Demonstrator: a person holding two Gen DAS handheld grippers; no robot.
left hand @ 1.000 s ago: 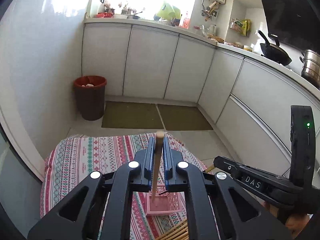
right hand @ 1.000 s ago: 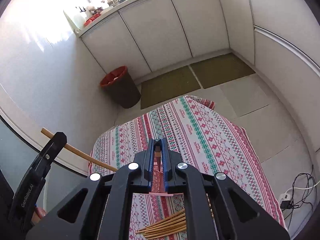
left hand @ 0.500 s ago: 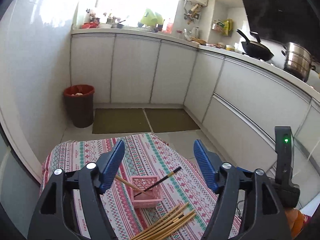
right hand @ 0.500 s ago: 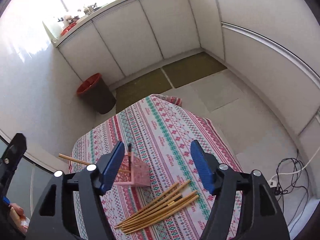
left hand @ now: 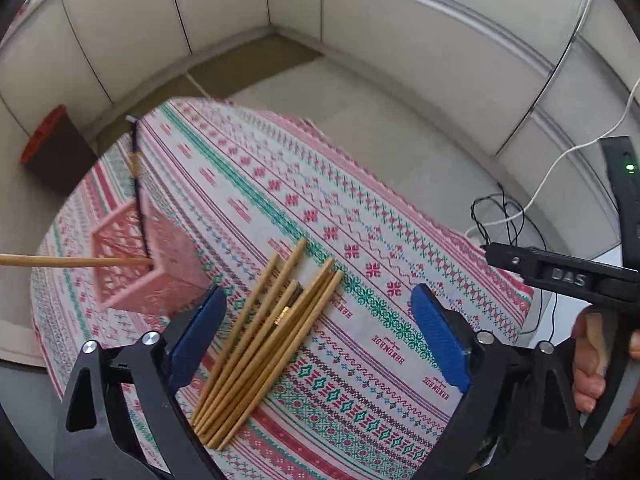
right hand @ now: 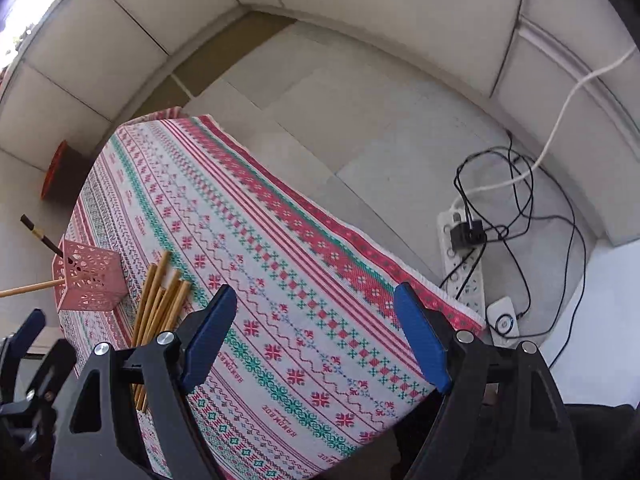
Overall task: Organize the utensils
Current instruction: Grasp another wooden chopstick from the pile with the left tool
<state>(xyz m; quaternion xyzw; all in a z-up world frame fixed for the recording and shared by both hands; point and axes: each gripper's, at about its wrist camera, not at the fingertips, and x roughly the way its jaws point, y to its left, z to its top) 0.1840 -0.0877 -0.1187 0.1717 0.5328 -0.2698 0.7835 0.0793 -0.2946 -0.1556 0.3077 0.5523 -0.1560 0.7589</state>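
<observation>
A pink perforated holder (left hand: 140,264) stands on the patterned tablecloth (left hand: 320,216). A wooden chopstick (left hand: 72,261) and a black chopstick (left hand: 138,184) lean in it. Several wooden chopsticks (left hand: 264,336) lie in a bundle on the cloth. My left gripper (left hand: 320,340) is open and empty, above the bundle's right side. My right gripper (right hand: 316,340) is open and empty over the cloth, right of the bundle (right hand: 160,304) and holder (right hand: 90,276).
A red-rimmed bin (left hand: 52,152) stands on the floor beyond the table. A power strip (right hand: 464,260) and tangled cables (right hand: 516,184) lie on the floor at the right. White cabinets (left hand: 400,32) ring the room. The right gripper's body (left hand: 568,276) shows at right.
Both grippers opened, leaving one chopstick each in the pink holder, then tilted down and swung right over the cloth and the loose bundle.
</observation>
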